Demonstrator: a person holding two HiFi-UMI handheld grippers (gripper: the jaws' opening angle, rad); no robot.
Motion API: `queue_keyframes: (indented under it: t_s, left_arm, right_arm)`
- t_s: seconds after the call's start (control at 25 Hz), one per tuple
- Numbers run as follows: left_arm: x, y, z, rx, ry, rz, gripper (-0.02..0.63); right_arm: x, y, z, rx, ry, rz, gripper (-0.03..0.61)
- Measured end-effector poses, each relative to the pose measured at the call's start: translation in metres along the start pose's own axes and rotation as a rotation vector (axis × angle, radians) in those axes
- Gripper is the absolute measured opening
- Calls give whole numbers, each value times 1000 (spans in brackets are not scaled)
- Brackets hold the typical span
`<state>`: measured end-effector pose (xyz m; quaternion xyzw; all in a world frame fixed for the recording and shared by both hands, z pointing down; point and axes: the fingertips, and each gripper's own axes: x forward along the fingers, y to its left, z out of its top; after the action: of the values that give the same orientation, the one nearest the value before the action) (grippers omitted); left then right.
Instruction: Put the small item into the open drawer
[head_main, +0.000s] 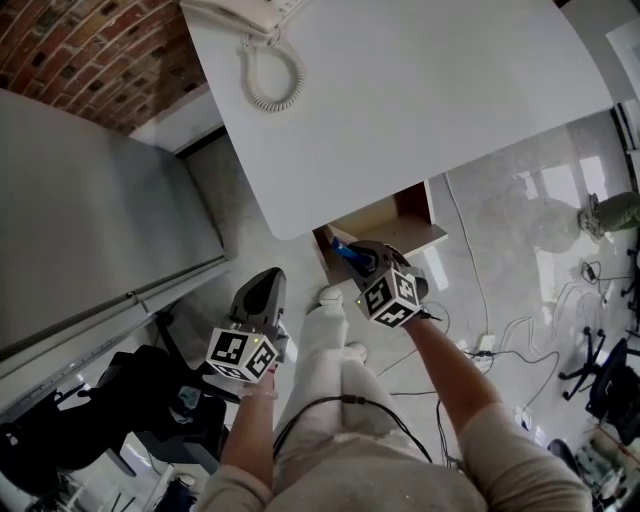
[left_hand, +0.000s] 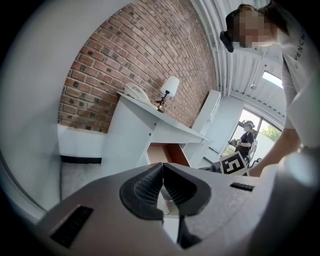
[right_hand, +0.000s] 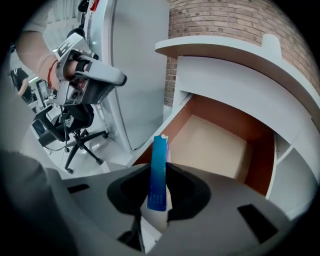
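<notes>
Drawer (right_hand: 215, 145) hangs open, right claw (right_hand: 157, 169) clamped on a blue tube (right_hand: 159, 150) at its front edge. Left claw (left_hand: 162, 172) is pinched together, empty.

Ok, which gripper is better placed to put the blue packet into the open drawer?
Right. The right gripper holds the blue packet between its jaws, pointed into the open drawer. The left gripper is shut, empty, and off to the side of the drawer.
</notes>
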<state>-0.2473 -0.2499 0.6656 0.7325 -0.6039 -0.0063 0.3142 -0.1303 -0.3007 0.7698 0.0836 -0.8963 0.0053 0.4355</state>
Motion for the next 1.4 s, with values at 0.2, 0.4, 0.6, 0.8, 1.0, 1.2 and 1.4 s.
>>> queue_keyframes:
  t_s: [0.2, 0.4, 0.6, 0.8, 1.0, 1.2, 1.4]
  left_arm:
    - [-3, 5, -2, -9, -5, 13, 6]
    - [-2, 5, -5, -17, -7, 10, 6]
    - [-3, 0, -8, -16, -8, 3, 6]
    - [-7, -4, -9, -10, -7, 0, 6]
    - [-14, -17, 0, 7, -25, -13, 6]
    - [-22, -35, 16, 28, -55, -25, 6]
    - [-34, -50, 32, 55, -80, -29, 6]
  right_arm:
    - [1, 4, -2, -29, 21, 1, 89]
    - [5, 9, -4, -60, 46, 17, 104]
    - [2, 14, -7, -70, 50, 28, 137]
    - [-5, 17, -5, -40, 33, 38, 153]
    - [-24, 16, 5, 31, -29, 24, 140]
    - [-57, 8, 16, 166, -114, -16, 92]
    - [-92, 5, 23, 216, -170, -56, 33]
